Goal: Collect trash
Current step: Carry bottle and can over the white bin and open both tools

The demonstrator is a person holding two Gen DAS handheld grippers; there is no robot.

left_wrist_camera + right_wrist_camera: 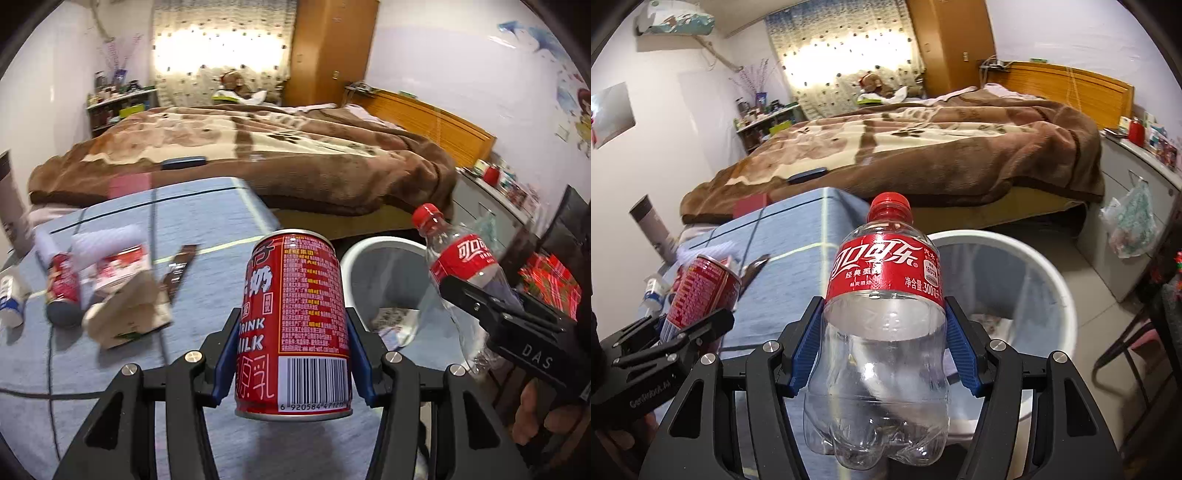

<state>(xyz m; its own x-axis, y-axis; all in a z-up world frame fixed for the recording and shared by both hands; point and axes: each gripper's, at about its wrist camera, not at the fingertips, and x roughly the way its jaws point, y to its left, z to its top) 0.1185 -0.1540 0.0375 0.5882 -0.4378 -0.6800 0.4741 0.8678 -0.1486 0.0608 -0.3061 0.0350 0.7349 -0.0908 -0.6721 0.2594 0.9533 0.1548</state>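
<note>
The step in hand looks like the carry to the bin, with both pieces of trash already lifted off the bench [207, 295].

The bed [258, 147] closes off the far side, and the grey-covered bench fills the left. Its corner edge stands just beside the white bin [1052, 295], which sits on the floor to the right, mouth open, with some rubbish already inside. Other litter lies on the bench well to the left.

The left hand-held gripper [293, 354] is clamped on an upright red can [295, 317], held over the bench edge, near the bin's rim. The right hand-held gripper [884, 343] is clamped on an empty clear bottle [882, 332] in front of the bin.

Next, each needs to go over the open mouth, clear of the rim, then let go.
</note>
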